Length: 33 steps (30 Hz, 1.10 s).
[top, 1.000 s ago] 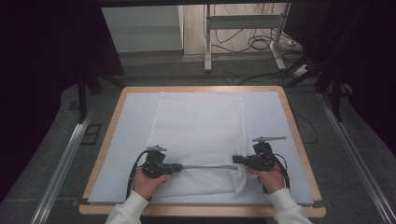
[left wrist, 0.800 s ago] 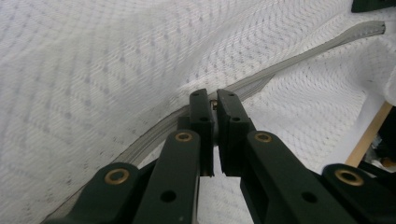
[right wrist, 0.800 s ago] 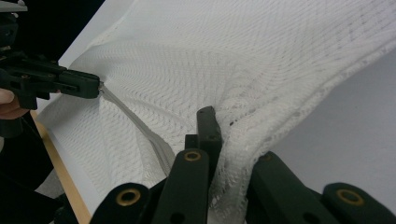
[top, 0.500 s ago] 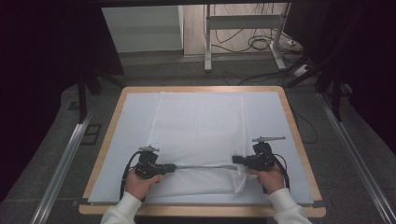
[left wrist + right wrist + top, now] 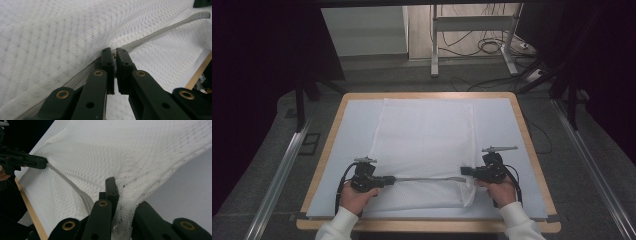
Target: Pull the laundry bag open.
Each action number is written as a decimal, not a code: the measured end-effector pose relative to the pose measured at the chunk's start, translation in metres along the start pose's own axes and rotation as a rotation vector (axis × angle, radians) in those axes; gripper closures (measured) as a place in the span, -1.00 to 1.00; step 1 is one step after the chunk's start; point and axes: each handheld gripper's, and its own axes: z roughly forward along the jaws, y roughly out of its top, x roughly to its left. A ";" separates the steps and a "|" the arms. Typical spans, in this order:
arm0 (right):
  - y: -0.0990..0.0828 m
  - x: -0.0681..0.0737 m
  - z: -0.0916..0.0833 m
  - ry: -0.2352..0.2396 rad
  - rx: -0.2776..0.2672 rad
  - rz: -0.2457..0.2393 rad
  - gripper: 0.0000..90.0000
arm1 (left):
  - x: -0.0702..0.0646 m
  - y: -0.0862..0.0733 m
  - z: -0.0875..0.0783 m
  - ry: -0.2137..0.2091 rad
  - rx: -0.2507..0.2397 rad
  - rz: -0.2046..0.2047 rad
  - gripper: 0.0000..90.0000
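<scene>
Near the six o'clock edge of the pale board (image 5: 512, 125), I pinch the white mesh laundry bag (image 5: 424, 135) at both ends of its grey zipper strip (image 5: 427, 179): left gripper (image 5: 388, 180) clamped at eight o'clock, right gripper (image 5: 464, 171) clamped on bunched netting at four. I judge this keeps the strip taut and straight. Bare board lies either side of the bag, leaving room to slide outward; the wooden rim (image 5: 427, 225) runs close behind my hands.

White mesh bag (image 5: 424, 145) with grey zipper (image 5: 427, 179), pale blue mat (image 5: 354, 130), black tools
</scene>
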 end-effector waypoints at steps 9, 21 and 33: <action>0.000 0.000 0.000 0.001 0.000 -0.001 0.98 | 0.009 -0.005 -0.011 0.008 -0.003 -0.014 0.92; 0.000 0.000 0.001 -0.005 0.001 -0.001 0.98 | 0.020 -0.012 -0.024 0.029 -0.021 -0.035 0.92; 0.000 -0.001 0.000 -0.005 0.002 0.002 0.98 | 0.032 -0.019 -0.038 0.046 -0.043 -0.062 0.92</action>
